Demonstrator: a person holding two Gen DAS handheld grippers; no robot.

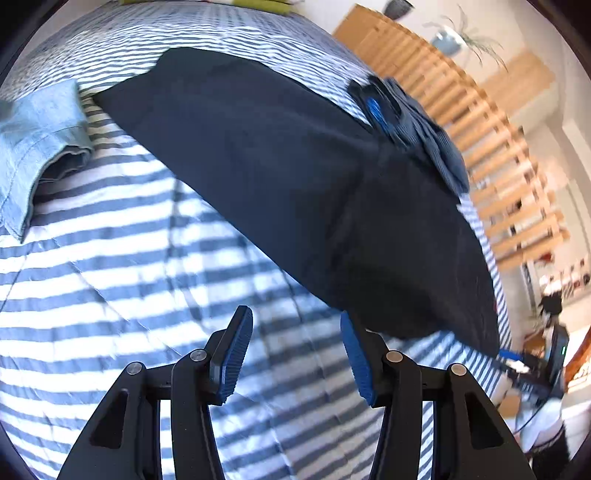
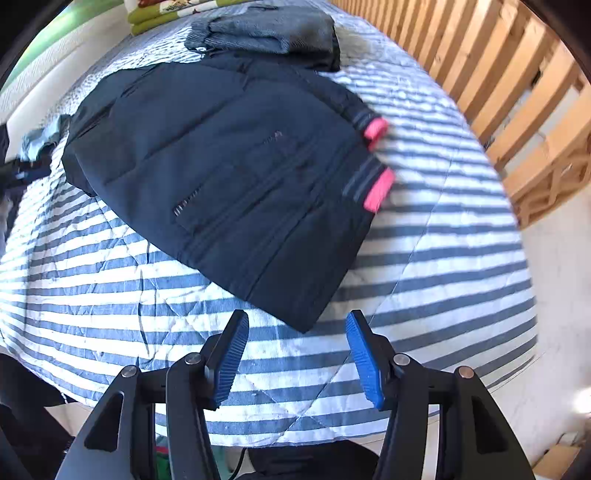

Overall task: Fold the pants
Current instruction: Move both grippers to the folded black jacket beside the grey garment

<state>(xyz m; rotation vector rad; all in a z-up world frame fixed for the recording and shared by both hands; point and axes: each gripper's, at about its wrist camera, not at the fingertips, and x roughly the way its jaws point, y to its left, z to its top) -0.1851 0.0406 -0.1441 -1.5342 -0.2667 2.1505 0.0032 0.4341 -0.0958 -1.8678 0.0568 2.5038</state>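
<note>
Dark navy pants (image 2: 229, 177) lie folded on a blue-and-white striped bed cover (image 2: 443, 258), pink cuffs (image 2: 376, 192) at the right side. My right gripper (image 2: 295, 350) hovers open just below the pants' near corner, nothing between its blue pads. In the left wrist view the same pants (image 1: 280, 177) stretch across the cover (image 1: 110, 288). There my left gripper (image 1: 295, 354) stands open over the stripes. Its right pad (image 1: 356, 362) sits close to the pants' near edge. The other gripper (image 1: 376, 110) shows blurred at the pants' far edge.
A light blue folded garment (image 1: 40, 147) lies at the left. A grey folded garment (image 2: 266, 33) sits beyond the pants, green fabric (image 2: 159, 14) behind it. A wooden slatted frame (image 2: 498, 74) runs along the right of the bed. The bed's near edge drops off below.
</note>
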